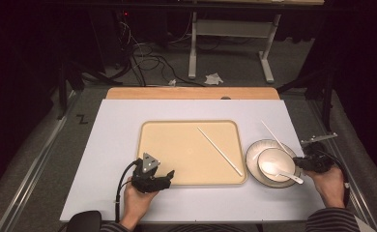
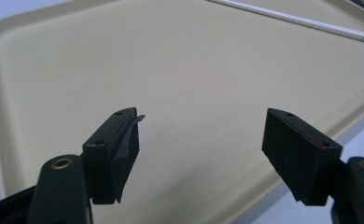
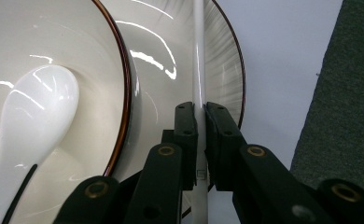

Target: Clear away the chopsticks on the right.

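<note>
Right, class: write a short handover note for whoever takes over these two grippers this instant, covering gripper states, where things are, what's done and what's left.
Right gripper: shut on a white chopstick lying across the dark-rimmed white plate.
Left gripper: open, holding nothing, over the beige plastic tray near its front edge.
The second white chopstick lies on the tray. A white ceramic spoon sits in the white bowl on the plate.
Done, apparently: one chopstick on the tray. Left, probably: move the gripped one beside it.

White bowl (image 1: 279, 155) just left of right gripper (image 1: 298, 162), sitting on dark-rimmed plate (image 1: 253, 151). White spoon (image 1: 270, 167) lying in bowl, handle end near gripper. Cables (image 1: 143, 60), crumpled paper (image 1: 213, 78) on floor, well beyond gripper, past table (image 1: 119, 125).
</note>
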The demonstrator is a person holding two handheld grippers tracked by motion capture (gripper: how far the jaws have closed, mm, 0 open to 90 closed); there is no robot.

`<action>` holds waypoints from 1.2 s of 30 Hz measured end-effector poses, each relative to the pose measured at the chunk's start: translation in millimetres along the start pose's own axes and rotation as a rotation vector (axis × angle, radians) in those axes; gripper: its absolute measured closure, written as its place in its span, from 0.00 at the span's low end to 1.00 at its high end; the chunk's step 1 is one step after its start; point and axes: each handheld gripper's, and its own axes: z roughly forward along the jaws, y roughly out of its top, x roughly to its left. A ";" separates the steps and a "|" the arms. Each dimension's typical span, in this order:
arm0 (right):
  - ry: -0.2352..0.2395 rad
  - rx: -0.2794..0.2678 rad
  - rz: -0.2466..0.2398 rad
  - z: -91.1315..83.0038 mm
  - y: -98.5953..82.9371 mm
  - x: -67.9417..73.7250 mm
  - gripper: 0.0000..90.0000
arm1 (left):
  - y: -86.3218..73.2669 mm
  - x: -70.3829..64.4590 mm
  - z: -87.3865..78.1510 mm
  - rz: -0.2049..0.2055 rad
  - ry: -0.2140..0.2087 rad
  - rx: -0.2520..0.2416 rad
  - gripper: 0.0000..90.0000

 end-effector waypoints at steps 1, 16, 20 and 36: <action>-0.004 -0.002 -0.007 0.5 0.0 0.0 0.95 | 0.2 0.0 0.2 -0.006 0.000 -0.007 0.31; -0.007 -0.008 -0.017 1.7 -0.6 -3.7 0.96 | 0.3 1.1 -1.3 0.002 0.004 -0.004 0.31; -0.006 -0.030 -0.012 -1.1 0.5 -3.5 0.96 | -0.1 0.6 -1.1 -0.001 0.001 -0.004 0.31; 0.003 -0.150 -0.022 -25.3 12.7 3.1 0.96 | -0.2 2.9 -4.4 -0.002 0.016 -0.010 0.31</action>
